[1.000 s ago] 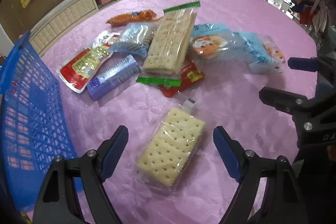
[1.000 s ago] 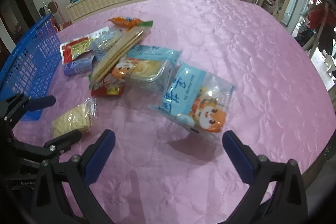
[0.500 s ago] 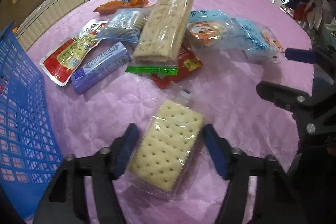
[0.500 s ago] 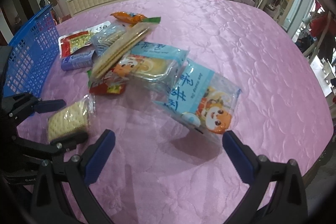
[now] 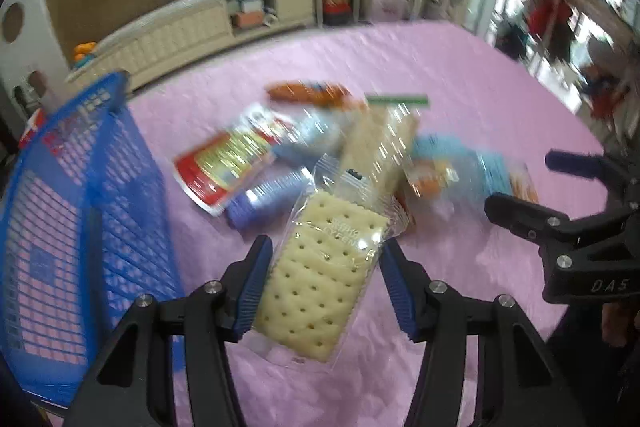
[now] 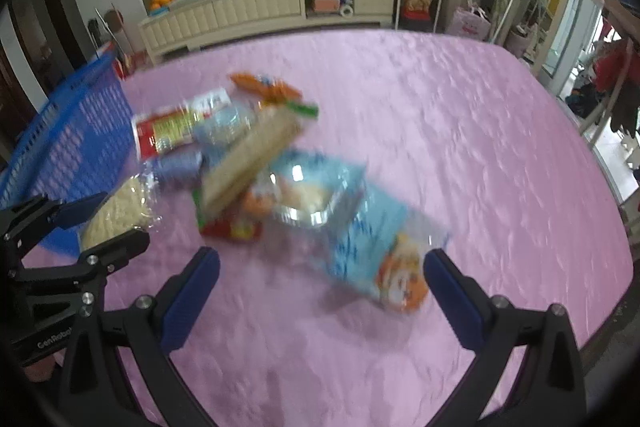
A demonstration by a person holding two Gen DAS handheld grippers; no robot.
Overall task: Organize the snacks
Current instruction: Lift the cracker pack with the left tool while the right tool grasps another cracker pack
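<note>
Left wrist, change: a second ago my left gripper (image 5: 325, 283) stood wide over the cracker pack (image 5: 320, 275) lying on the pink tablecloth (image 5: 460, 75). Now its jaws are closing on the pack's long sides and the pack has come up off the cloth.
Left wrist, meaning: I judge the pick is made; the blue basket (image 5: 80, 211) stands close on the left, the likely place for it.
Left wrist, rest of snacks: the pile lies beyond the pack, with a red pouch (image 5: 224, 163), a purple pack (image 5: 268, 199) and a long cracker sleeve (image 5: 380, 143), all blurred.
Left wrist, writing: embossed letters on the top cracker, too smeared to read; "DAS" on the right gripper (image 5: 520, 183) body.
Right wrist, tool: my right gripper (image 6: 320, 291) stands wide open and holds nothing, as it was a second ago.
Right wrist, nearest item: a light blue cartoon pack (image 6: 384, 259) lies just beyond the right pad.
Right wrist, task thing: the cracker pack (image 6: 116, 215) shows at the left, held in the left gripper (image 6: 100, 223) beside the blue basket (image 6: 76, 131).
Right wrist, writing: "GenRobo" on the left gripper's body, cut off.
</note>
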